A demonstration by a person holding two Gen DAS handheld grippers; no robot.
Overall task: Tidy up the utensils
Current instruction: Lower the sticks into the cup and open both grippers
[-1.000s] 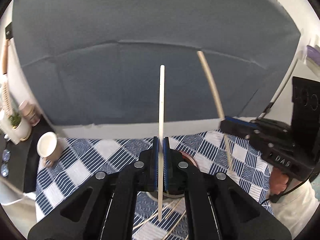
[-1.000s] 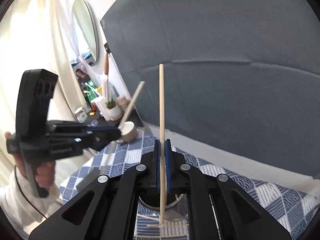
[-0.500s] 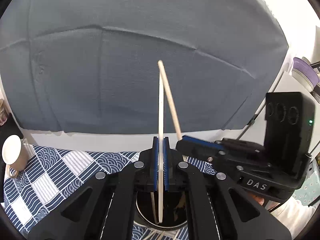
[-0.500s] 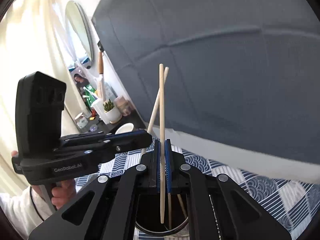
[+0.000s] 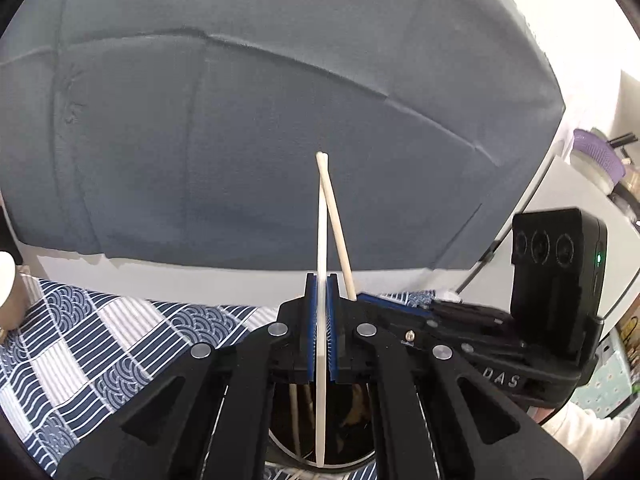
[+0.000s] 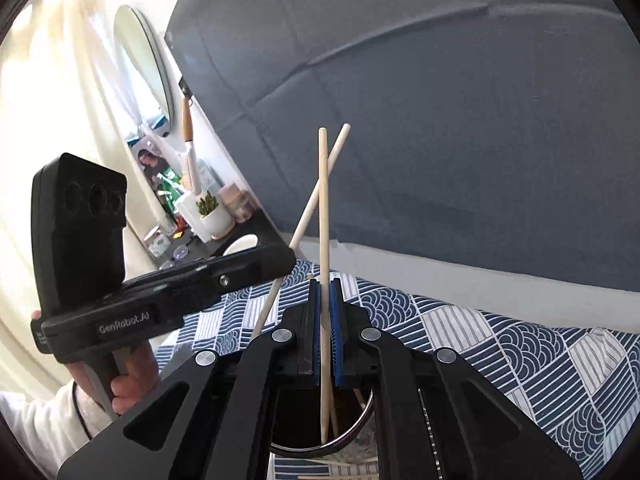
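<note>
My left gripper [image 5: 320,280] is shut on a pale chopstick [image 5: 321,220] that stands upright. Its lower end hangs inside the mouth of a dark round holder [image 5: 288,454] with a metal rim. Close on the right, my right gripper [image 5: 356,298] grips a second chopstick [image 5: 338,224] whose top leans against the first. In the right wrist view my right gripper [image 6: 325,284] is shut on its chopstick [image 6: 323,200], whose tip is inside the holder [image 6: 362,420]. The left gripper [image 6: 288,256] comes in from the left with its slanted chopstick [image 6: 316,188]. Other sticks stand in the holder.
A blue-and-white patterned cloth [image 5: 100,344] covers the table under the holder, with loose chopsticks [image 6: 320,460] lying near the bottom edge. A grey fabric backdrop [image 5: 240,120] rises behind. A white cup [image 5: 6,280] sits far left. A shelf with a plant pot [image 6: 214,216] stands at the left.
Both grippers have come down and closed in on each other above the holder. The two chopsticks now cross at their tops, and their lower ends have sunk into the holder's mouth.
</note>
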